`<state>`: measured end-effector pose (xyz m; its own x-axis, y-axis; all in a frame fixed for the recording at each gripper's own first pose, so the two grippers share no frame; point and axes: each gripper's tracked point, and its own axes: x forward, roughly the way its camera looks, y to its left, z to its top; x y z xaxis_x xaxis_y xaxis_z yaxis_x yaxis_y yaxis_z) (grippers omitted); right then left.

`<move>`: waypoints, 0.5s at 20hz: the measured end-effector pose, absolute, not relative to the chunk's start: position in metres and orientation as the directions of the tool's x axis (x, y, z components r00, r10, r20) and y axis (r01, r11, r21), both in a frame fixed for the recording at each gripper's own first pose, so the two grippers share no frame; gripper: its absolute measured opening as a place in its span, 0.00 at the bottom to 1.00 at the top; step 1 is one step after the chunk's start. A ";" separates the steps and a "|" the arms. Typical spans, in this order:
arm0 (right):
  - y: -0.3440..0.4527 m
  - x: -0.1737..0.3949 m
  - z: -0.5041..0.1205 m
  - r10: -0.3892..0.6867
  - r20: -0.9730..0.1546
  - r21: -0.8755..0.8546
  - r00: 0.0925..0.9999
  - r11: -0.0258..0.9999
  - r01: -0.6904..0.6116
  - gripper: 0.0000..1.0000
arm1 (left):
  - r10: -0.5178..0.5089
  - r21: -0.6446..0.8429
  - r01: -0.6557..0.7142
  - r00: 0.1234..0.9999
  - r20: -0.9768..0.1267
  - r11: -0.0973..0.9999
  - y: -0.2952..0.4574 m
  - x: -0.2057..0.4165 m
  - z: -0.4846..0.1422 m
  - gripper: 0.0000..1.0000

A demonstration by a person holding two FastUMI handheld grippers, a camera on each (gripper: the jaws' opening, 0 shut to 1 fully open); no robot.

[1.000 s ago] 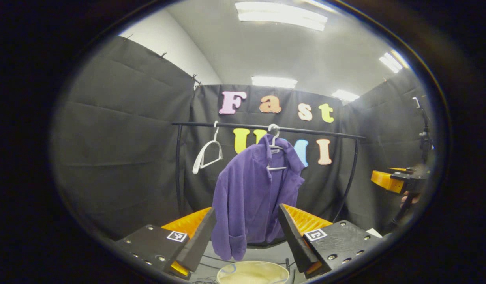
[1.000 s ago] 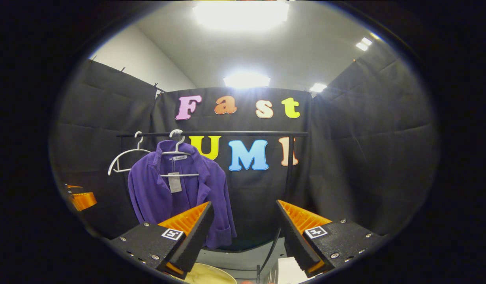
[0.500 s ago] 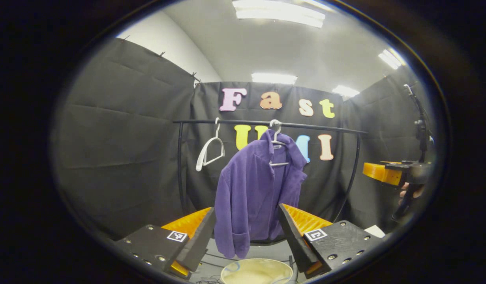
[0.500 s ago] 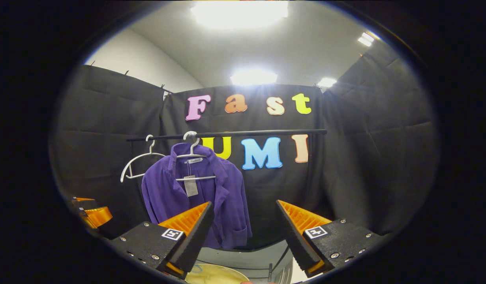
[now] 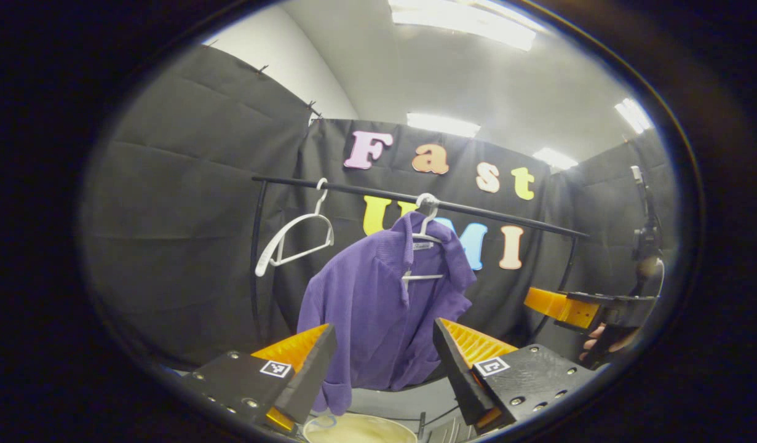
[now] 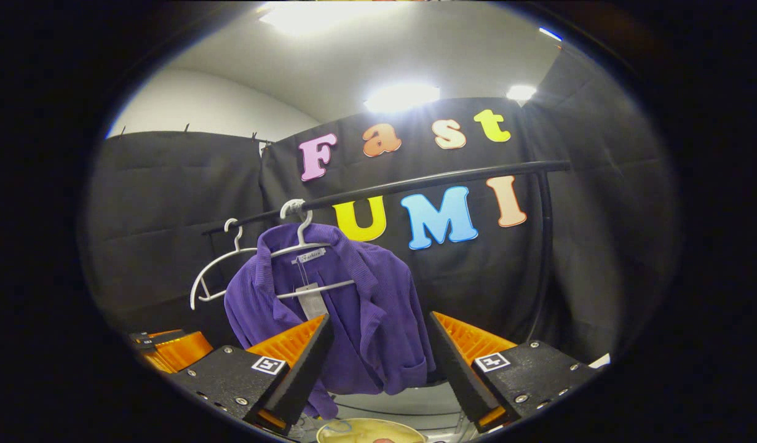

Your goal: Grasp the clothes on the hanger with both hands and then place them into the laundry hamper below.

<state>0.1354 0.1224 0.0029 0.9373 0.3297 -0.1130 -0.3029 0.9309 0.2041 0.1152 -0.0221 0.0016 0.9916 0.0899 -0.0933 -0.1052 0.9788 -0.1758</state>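
Observation:
A purple jacket (image 5: 381, 307) (image 6: 353, 307) hangs on a white hanger (image 5: 424, 237) (image 6: 304, 249) from a black rail (image 5: 415, 198) (image 6: 427, 180). My left gripper (image 5: 383, 360) is open, short of the jacket's lower half, with nothing between its fingers. My right gripper (image 6: 378, 357) is open too and faces the jacket's right side from a distance. At the right edge of the left gripper view, the right gripper (image 5: 590, 307) shows with a hand behind it. The round cream rim of the hamper (image 5: 360, 429) (image 6: 369, 431) lies below the jacket.
A second white hanger (image 5: 295, 237) (image 6: 221, 271) hangs bare on the rail to the left of the jacket. The rack's black uprights (image 5: 256, 258) (image 6: 543, 246) stand at both ends. A dark stand (image 5: 646, 227) rises at the far right.
Both grippers have moved closer to the jacket, which looks larger now. The right gripper view has swung left and tilted, so the rail slants and the jacket sits nearer its centre.

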 end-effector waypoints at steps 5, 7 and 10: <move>0.141 0.218 -0.006 0.378 -0.106 0.182 0.920 0.917 -0.355 0.95 | 0.179 -0.145 -0.201 0.973 -0.146 0.969 -0.026 0.196 -0.015 0.96; 0.152 0.249 -0.019 0.400 -0.115 0.180 0.909 0.909 -0.377 0.95 | 0.235 -0.121 -0.254 0.960 -0.150 0.960 -0.024 0.225 -0.019 0.91; 0.172 0.280 -0.043 0.456 -0.155 0.195 0.876 0.884 -0.426 0.95 | 0.301 -0.098 -0.317 0.942 -0.147 0.943 -0.023 0.261 -0.024 0.85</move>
<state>0.2801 0.1725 -0.0433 0.8763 0.4561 -0.1550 -0.4256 0.8838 0.1946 0.2614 -0.0226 -0.0241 0.9421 0.3013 -0.1471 -0.3170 0.9433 -0.0983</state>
